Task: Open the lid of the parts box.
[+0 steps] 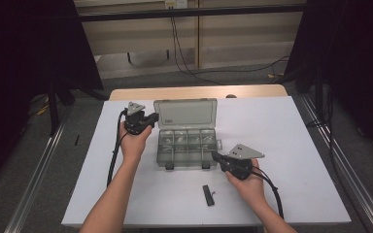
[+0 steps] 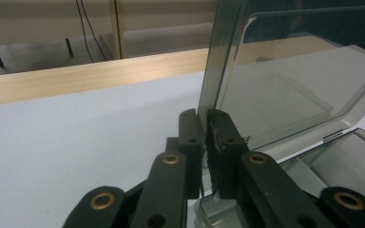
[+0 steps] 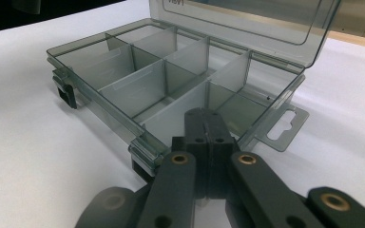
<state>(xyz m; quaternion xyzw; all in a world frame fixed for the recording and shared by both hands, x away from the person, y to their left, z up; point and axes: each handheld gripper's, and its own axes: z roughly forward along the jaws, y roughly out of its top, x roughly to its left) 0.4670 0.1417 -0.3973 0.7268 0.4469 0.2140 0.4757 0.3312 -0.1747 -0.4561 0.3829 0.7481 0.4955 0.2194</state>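
I see the smoky translucent organiser box (image 1: 187, 145) sitting at the middle of the white table (image 1: 296, 145), its lid (image 1: 186, 114) swung up and standing open at the far side. In the high view, my left gripper (image 1: 151, 118) is at the lid's left edge, held by the left hand (image 1: 133, 141); in the left gripper view the jaws are clamped on that edge of the lid (image 2: 285, 80), the thin plastic pinched between the two black pads. My right gripper (image 1: 214, 156) sits at the front right corner of the box, held by the right hand (image 1: 247, 184). In the right gripper view its jaws are pressed fully together with nothing between them, the tips resting against the box's near wall (image 3: 171, 118) just beside a front latch (image 3: 147, 152). That view shows the box (image 3: 138, 71) divided into several compartments by upright partitions; in the high view small pale items lie in the compartments, too small for me to identify. A hang tab (image 3: 285, 126) sticks out from the box's side onto the table. A small dark oblong object (image 1: 208, 194) lies on the table in front of the box, near the right hand but apart from it.
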